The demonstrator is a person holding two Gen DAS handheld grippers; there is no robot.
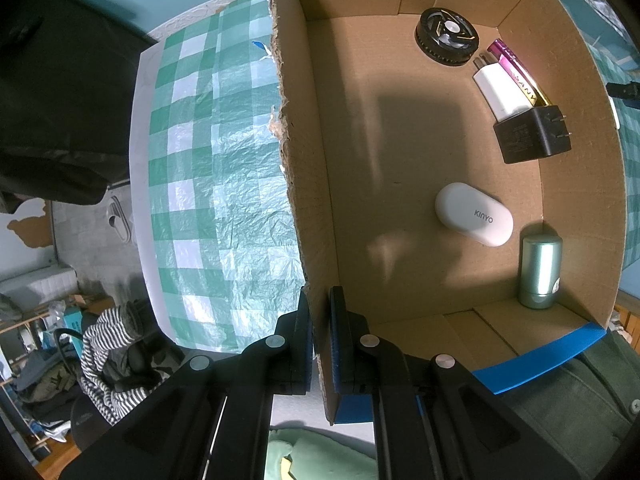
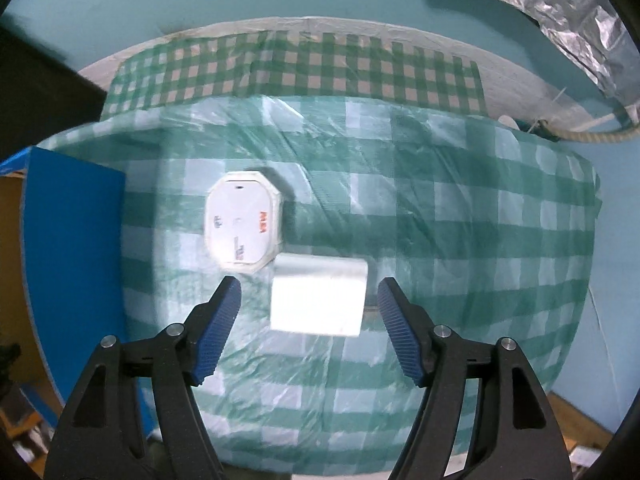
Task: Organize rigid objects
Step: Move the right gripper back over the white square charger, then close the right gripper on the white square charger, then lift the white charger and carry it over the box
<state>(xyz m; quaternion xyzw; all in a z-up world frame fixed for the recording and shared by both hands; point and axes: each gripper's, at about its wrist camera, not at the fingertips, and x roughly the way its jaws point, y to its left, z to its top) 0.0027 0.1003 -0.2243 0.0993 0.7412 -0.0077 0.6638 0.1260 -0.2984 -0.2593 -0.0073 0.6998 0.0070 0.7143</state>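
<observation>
My counter [image 2: 460,208] wears a crinkled plastic cloth of green and white checks. On it stands one open brown cardboard box [image 1: 400,160] with blue tape on its corners and a ragged, torn wall. My left tongs [image 1: 320,320] are closed tight on that torn wall, one pad outside and one inside.

Six things lie on the box floor. Largest to smallest as I see them: one white oval case [image 1: 474,215] printed "KINYO" in grey; one pale green metallic cylinder [image 1: 540,270] standing upright in the near corner, with a small sticker I cannot read; one black round vented disc [image 1: 447,37] near the far wall; one black plug adapter [image 1: 530,134] with two prongs and fine moulded print too small to read; one white rectangular charger [image 1: 500,90] touching it; and one slim magenta and gold tube [image 1: 516,72] against the side wall, lettered "SANY", the rest hidden.

Outside the box, two white things sit on the cloth. One octagonal white device [image 2: 243,223] bears red "RCA" lettering and small grey marks, blurred. Just beside it lies one plain white block [image 2: 318,294], unlabelled. My right tongs [image 2: 310,294] stand spread wide on either side of that block, pads clear of it, holding nothing.
</observation>
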